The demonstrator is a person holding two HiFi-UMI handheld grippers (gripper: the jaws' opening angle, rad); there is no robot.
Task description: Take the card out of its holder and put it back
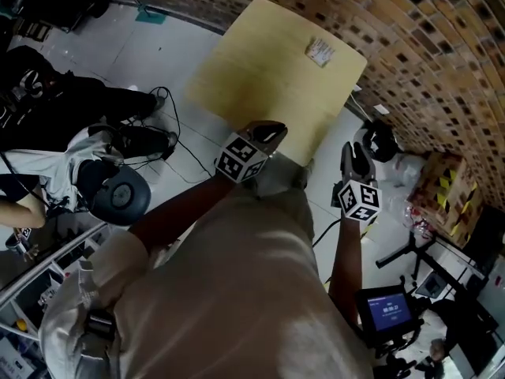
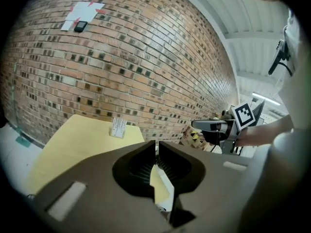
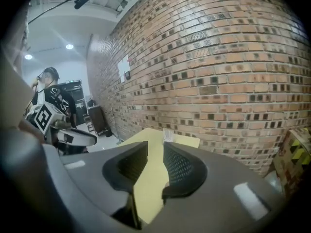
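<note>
Head view puts the card holder (image 1: 320,51) flat on the far corner of the yellow table (image 1: 252,85), toward the upper right of the frame beside the brick wall (image 1: 426,61); it is too small for me to tell the card apart from the holder. My left gripper (image 1: 267,133) hangs over the table's near edge at centre frame, well apart from the holder. Its own view shows the jaws drawn almost together with only a sliver between the tips and nothing in them. My right gripper (image 1: 357,158) sits lower right, off the table's side above the floor, and its view shows the jaws released with a clear gap and nothing between them
</note>
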